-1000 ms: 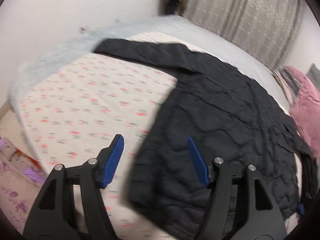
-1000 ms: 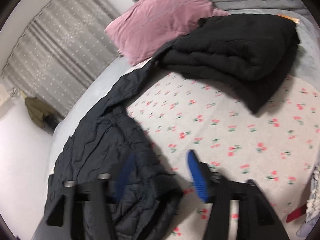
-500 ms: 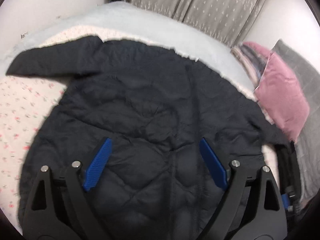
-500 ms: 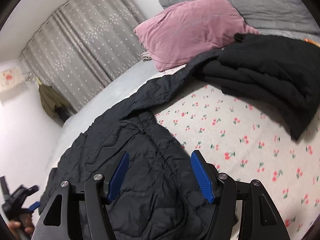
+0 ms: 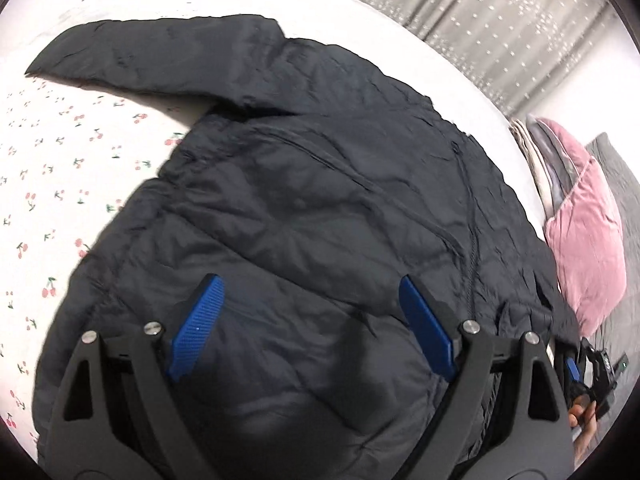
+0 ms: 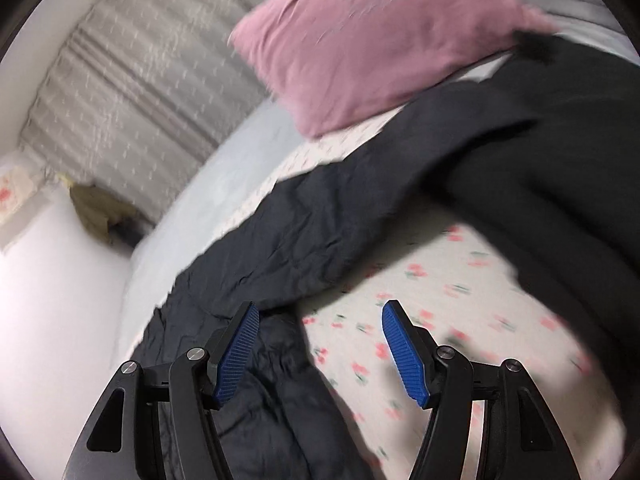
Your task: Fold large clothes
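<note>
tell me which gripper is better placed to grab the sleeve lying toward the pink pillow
Right. The right gripper is open just beside that sleeve, while the left gripper hovers open over the jacket body.

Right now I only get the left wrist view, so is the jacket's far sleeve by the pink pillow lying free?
Observer: No. In the right wrist view that sleeve runs up to a dark folded bundle beside the pink pillow.
Operator: Is the right tool holding anything?
Observer: No. The right tool is open, over the jacket's edge and the cherry-print sheet.
Operator: Anything else back there?
Observer: An olive garment by the grey curtain.
</note>
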`<state>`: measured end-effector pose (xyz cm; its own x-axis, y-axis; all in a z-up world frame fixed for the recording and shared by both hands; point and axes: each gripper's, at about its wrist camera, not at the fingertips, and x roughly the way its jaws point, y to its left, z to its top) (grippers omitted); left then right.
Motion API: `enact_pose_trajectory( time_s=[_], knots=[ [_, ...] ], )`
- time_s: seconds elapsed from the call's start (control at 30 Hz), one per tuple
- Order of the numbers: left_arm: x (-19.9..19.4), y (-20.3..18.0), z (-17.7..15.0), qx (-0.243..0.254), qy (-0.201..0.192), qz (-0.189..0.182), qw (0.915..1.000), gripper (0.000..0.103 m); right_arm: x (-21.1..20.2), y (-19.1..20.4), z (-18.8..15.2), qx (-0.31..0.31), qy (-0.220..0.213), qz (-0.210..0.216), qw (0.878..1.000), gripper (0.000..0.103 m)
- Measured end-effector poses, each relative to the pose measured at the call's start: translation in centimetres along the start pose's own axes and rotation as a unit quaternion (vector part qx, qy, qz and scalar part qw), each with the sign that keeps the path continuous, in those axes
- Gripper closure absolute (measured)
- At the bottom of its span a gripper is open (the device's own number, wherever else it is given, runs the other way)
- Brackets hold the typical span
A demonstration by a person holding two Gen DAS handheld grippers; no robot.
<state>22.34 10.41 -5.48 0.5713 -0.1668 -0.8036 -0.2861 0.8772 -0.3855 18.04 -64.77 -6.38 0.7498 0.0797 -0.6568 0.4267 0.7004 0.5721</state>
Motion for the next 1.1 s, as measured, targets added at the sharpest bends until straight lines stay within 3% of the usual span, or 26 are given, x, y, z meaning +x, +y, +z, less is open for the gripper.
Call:
enact_pose_trajectory(
  time_s=[0.1,0.13,0.2,0.23,0.27,0.33,0.43,0.53,0.67,0.7,0.77,0.87,0.97,1.03,1.1],
  knots=[
    [0.3,-0.2,0.0,0.005,0.001,-0.001,1.0,0.014,4.1,2.4,0.7,-0.06,0.049,0.002,0.997,0.038],
    [0.4,-0.2,0.1,0.008,0.001,0.001,1.0,0.014,4.6,1.9,1.2,-0.043,0.045,-0.008,0.998,0.038],
    [0.6,-0.5,0.1,0.011,0.002,0.008,0.9999,0.014,5.0,-0.8,1.8,0.057,0.019,-0.014,0.998,0.038],
    [0.6,-0.4,0.2,0.013,0.003,0.008,0.9999,0.014,5.5,-1.9,1.5,0.095,0.022,0.004,0.995,0.038],
    [0.6,-0.4,0.4,0.013,0.005,0.009,0.9999,0.014,6.0,-1.8,1.1,0.091,0.035,0.025,0.995,0.038],
    [0.5,-0.2,0.5,0.017,0.005,0.011,0.9998,0.014,7.0,-0.2,-0.1,0.03,0.065,0.069,0.995,0.038],
    [0.5,-0.3,0.6,0.023,0.004,0.014,0.9996,0.014,7.8,4.3,-1.7,-0.102,0.091,0.069,0.988,0.038],
    [0.6,-0.3,0.6,0.025,0.003,0.018,0.9995,0.014,8.9,8.7,-3.7,-0.186,0.131,0.107,0.968,0.038],
    [0.6,-0.2,0.6,0.025,-0.001,0.024,0.9994,0.014,12.2,13.0,-6.9,-0.301,0.186,0.06,0.933,0.041],
    [0.6,-0.1,0.6,0.024,-0.001,0.025,0.9994,0.014,13.0,13.4,-7.0,-0.318,0.192,0.05,0.927,0.058],
    [0.5,0.1,0.7,0.021,-0.001,0.022,0.9995,0.014,12.8,13.6,-7.1,-0.333,0.206,0.073,0.917,0.087],
    [0.2,0.3,0.9,0.014,-0.003,0.017,0.9997,0.014,10.0,13.6,-6.9,-0.359,0.193,0.114,0.906,0.09],
    [0.1,0.4,0.8,0.014,-0.004,0.015,0.9998,0.014,6.3,13.1,-8.6,-0.409,0.205,0.147,0.877,0.089],
    [0.1,0.3,0.8,0.015,-0.003,0.015,0.9998,0.014,4.2,12.2,-11.0,-0.463,0.218,0.126,0.85,0.085],
    [0.1,0.3,0.8,0.015,-0.003,0.015,0.9998,0.014,3.5,11.6,-12.4,-0.494,0.224,0.09,0.835,0.082]
  ],
)
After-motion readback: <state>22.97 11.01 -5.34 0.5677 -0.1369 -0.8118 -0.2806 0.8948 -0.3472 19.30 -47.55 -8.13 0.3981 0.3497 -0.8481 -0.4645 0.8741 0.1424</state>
